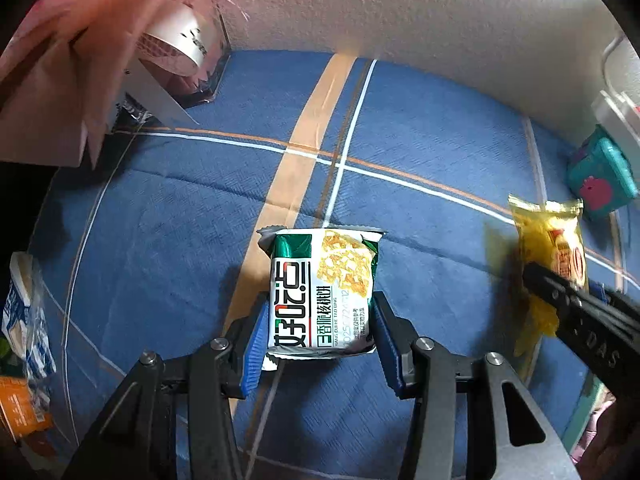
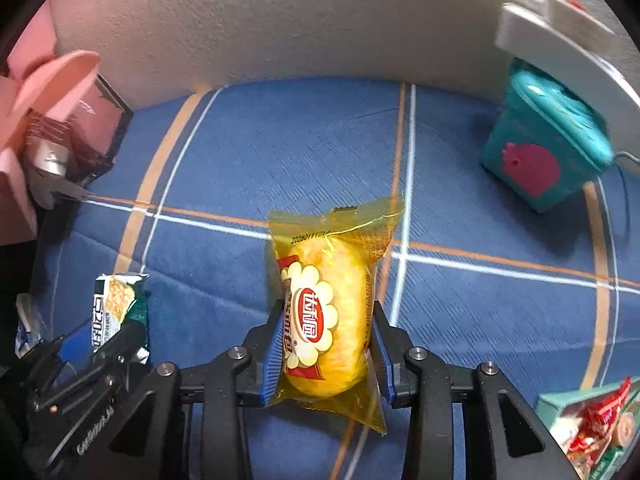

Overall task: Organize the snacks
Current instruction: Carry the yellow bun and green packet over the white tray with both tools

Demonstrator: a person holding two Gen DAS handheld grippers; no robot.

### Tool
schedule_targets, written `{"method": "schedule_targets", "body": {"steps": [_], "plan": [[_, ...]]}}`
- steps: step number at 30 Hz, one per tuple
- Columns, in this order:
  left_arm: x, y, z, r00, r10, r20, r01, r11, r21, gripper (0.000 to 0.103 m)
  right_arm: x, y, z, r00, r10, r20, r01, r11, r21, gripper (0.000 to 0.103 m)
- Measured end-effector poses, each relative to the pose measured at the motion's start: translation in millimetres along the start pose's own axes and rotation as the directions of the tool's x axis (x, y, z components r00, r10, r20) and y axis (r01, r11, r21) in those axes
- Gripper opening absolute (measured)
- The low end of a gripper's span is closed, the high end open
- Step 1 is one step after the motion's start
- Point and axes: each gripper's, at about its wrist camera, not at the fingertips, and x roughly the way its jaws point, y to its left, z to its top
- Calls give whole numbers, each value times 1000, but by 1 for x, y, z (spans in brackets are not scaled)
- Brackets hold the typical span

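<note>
On the blue plaid cloth [image 1: 420,152], which could be a bed or a covered worktop, the left gripper [image 1: 318,334] has its jaws pinching a square white-and-green foil biscuit packet [image 1: 324,292] by its two side edges, the packet standing out ahead of the jaws. To the right, the right gripper [image 2: 326,344] has its jaws pinching a clear yellow plastic-wrapped cake [image 2: 328,312] across its middle. Left and beyond the left jaws sits a pink cardboard box [image 1: 60,80]; right and beyond the right jaws stands a teal plastic container [image 2: 548,152], and an open teal carton of red-wrapped sweets [image 2: 592,424] lies just right of them. Done well, each snack likely travels with even side pressure, gentle enough not to crush the soft cake, kept level and apart from its neighbour, to be let go only once it sits in its proper container.
</note>
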Motion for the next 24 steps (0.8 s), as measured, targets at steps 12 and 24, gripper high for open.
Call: {"method": "schedule_targets", "body": {"steps": [12,24], "plan": [[-76,-23,-67,991,-107,76,113,991,-68,50,-89,-14,-77,997,-14,71,15,1000,-22,41],[-126,-105,-157,969,-216,117,209,975,72,50,-140,-73,-189,988,-43,147,32,997,76,41]]}}
